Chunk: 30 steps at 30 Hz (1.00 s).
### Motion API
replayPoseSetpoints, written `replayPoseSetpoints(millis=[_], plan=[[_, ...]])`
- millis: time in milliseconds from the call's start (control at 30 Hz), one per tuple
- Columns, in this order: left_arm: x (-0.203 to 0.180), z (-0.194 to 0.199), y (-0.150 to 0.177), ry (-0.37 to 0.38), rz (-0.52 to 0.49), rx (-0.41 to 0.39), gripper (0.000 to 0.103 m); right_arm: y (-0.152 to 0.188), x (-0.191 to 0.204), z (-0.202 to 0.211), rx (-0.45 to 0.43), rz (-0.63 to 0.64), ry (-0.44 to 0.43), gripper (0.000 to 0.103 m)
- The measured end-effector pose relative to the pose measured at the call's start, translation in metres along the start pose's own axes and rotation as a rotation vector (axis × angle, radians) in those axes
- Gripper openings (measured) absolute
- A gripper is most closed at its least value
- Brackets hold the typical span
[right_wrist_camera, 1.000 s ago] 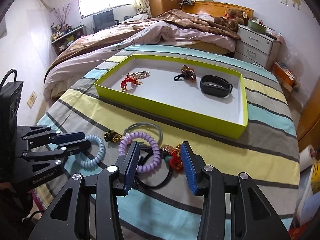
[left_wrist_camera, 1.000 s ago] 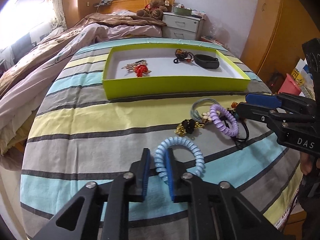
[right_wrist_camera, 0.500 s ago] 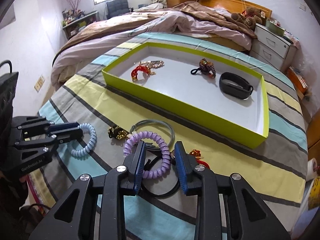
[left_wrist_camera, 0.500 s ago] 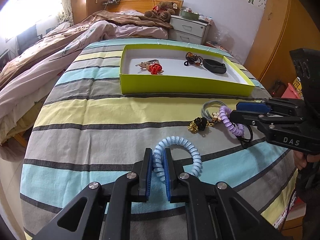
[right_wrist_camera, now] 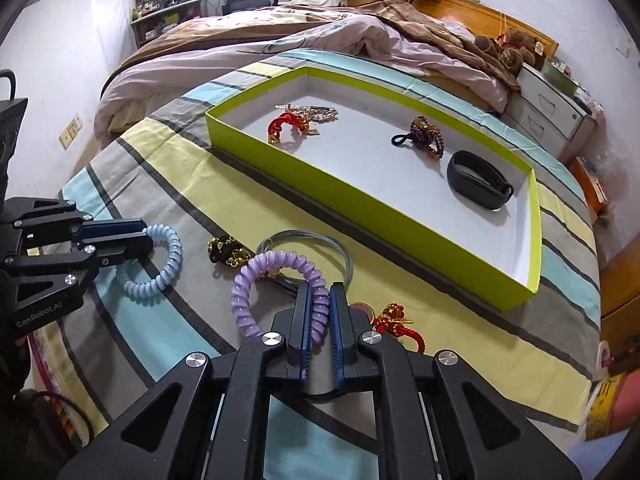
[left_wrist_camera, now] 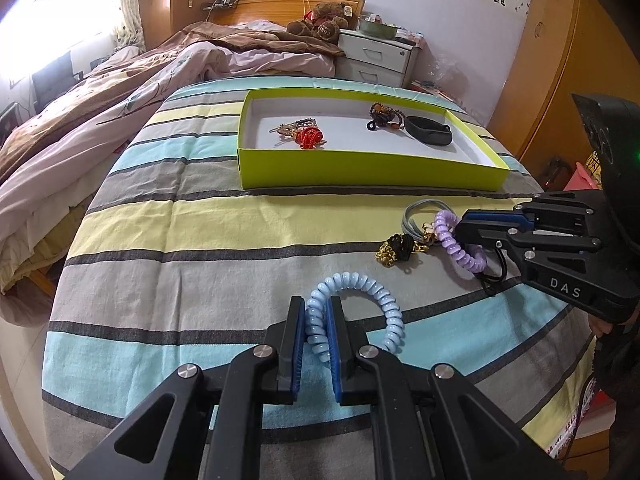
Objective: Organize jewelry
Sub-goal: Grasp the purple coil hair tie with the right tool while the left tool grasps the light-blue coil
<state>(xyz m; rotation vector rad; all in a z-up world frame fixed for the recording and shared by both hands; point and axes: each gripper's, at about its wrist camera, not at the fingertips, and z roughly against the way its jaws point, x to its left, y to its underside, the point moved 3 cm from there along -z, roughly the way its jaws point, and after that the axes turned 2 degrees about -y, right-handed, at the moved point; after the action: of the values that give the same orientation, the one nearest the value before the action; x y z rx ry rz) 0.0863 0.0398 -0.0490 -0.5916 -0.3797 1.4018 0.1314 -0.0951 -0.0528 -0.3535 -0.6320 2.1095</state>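
My left gripper (left_wrist_camera: 316, 316) is shut on a light blue coil bracelet (left_wrist_camera: 376, 296), also seen in the right wrist view (right_wrist_camera: 170, 258). My right gripper (right_wrist_camera: 320, 304) is shut on a purple coil bracelet (right_wrist_camera: 256, 276), which shows in the left wrist view (left_wrist_camera: 454, 240). Both bracelets sit just above or on the striped cloth. A lime-green tray (left_wrist_camera: 360, 168) (right_wrist_camera: 400, 220) lies farther back and holds a red bracelet (right_wrist_camera: 284, 122), a beaded piece (right_wrist_camera: 424, 136) and a black band (right_wrist_camera: 478, 180).
Loose on the cloth near the grippers are a grey cord loop (right_wrist_camera: 320, 240), a black-and-gold piece (right_wrist_camera: 228, 254), a red-and-gold piece (right_wrist_camera: 394, 320) and a black band under my right gripper. A bed (left_wrist_camera: 120, 92) and white drawers (left_wrist_camera: 376, 60) stand behind the table.
My right gripper has closed from open onto the purple coil bracelet. My left gripper stays shut on the blue coil bracelet. Both cameras have risen and pulled back a little.
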Motion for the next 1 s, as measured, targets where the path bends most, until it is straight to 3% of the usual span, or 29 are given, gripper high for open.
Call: replayPoseSetpoints(millis=[233, 367, 533, 667, 767, 1000], plan=[[0.002, 0.003, 0.000, 0.009, 0.019, -0.006, 0.011, -0.002, -0.009, 0.014, -0.062, -0.077, -0.019, 0.008], [0.003, 0.008, -0.002, 0.014, 0.024, -0.023, 0.010, -0.004, -0.011, 0.021, -0.090, -0.105, -0.031, 0.000], [0.003, 0.011, -0.003, 0.009, 0.024, -0.028, 0.010, -0.004, -0.012, 0.025, -0.109, -0.117, -0.038, 0.000], [0.006, 0.005, 0.001, -0.017, 0.023, -0.005, 0.010, -0.005, -0.019, 0.020, -0.082, -0.119, -0.041, 0.001], [0.006, 0.003, 0.000, -0.018, 0.020, 0.000, 0.010, -0.007, -0.016, 0.014, -0.050, -0.091, -0.067, 0.014], [0.003, 0.000, -0.002, -0.030, -0.010, 0.000, 0.010, -0.008, -0.008, -0.006, 0.019, -0.050, -0.060, 0.014]])
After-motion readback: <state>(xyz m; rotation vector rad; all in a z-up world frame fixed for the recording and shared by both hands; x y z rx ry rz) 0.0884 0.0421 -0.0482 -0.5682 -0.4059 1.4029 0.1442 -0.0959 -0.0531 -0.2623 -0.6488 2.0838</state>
